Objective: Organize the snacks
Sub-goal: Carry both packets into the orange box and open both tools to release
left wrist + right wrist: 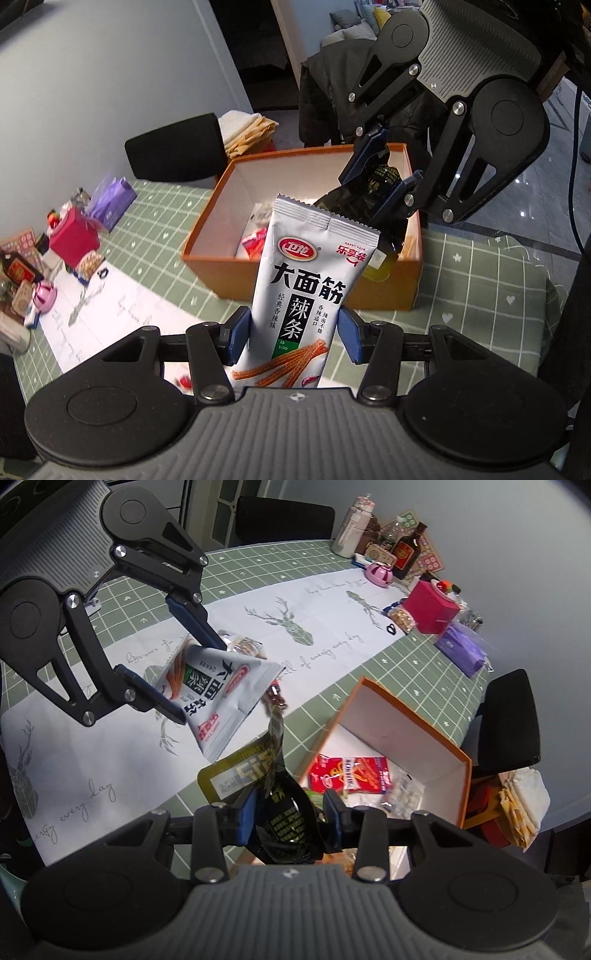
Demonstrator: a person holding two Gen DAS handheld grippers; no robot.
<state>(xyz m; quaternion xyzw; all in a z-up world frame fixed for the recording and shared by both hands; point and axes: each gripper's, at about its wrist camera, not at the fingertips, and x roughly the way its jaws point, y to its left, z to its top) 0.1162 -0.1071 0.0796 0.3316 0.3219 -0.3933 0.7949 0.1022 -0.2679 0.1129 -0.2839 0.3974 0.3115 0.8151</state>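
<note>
Between left gripper point(293, 336) fingers, white packet point(303, 291).

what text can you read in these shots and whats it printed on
"大面筋 辣条", "乐享装", "là tiáo": white snack packet in the left tool.
"every day": white table runner.
Black and yellow packet in the right tool: print too blurred.
Red packet in the orange box: unreadable.

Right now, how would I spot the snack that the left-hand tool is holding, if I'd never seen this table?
Find the orange box on the green checked tablecloth. Just in front of it, the left gripper pinches an upright white snack packet. Unlike the dark packet in the right gripper, it is pale, with bold black characters and a red logo.
</note>
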